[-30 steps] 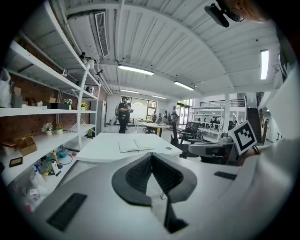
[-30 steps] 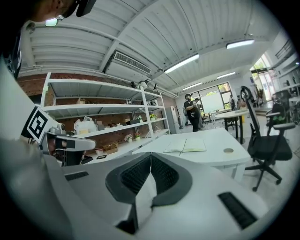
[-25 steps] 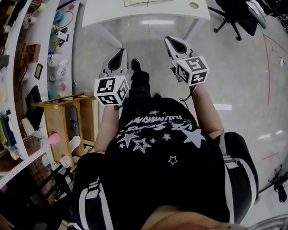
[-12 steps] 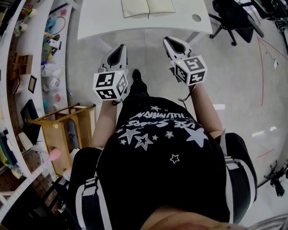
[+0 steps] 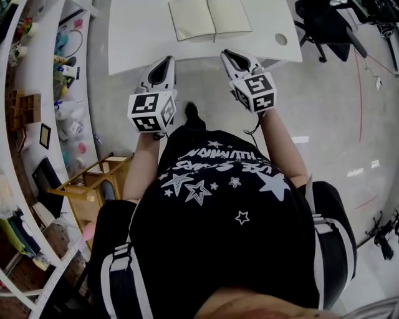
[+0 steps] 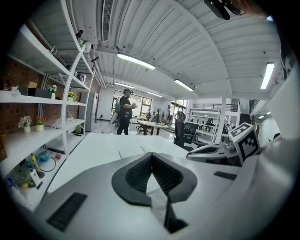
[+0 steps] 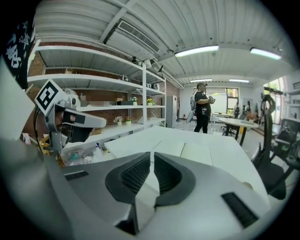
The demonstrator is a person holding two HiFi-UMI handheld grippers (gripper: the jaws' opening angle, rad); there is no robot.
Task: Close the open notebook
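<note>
A: Where is the notebook (image 5: 210, 19)?

B: It lies open and flat on the white tabletop (image 5: 140, 37), both pale pages up, set back a little from the near edge. Nothing touches it.

A: What has just changed?

B: How much of it shows. A second ago only its near edge peeks in at the top of the head view. Now both pages show almost whole, and the tabletop fills the upper part of the picture. The person has walked up to it, and both grippers have come along.

A: How close are they?

B: The left gripper (image 5: 166, 62) has its tips at the near edge of the tabletop, left of the notebook. The right gripper (image 5: 234, 56) reaches that edge too, just short of the right page. Both are apart from the notebook.

A: And the jaws?

B: Together on both grippers, with nothing between them. Each gripper view looks over its closed tips at the notebook ahead.

A: So what does that mean for the task?

B: I judge the approach nearly done and the closing not yet begun. Next, 1 gripper probably has to catch the outer edge of 1 page and swing it over the spine onto the other. The risk I see is pushing the notebook along the smooth tabletop instead of lifting the page.
</note>
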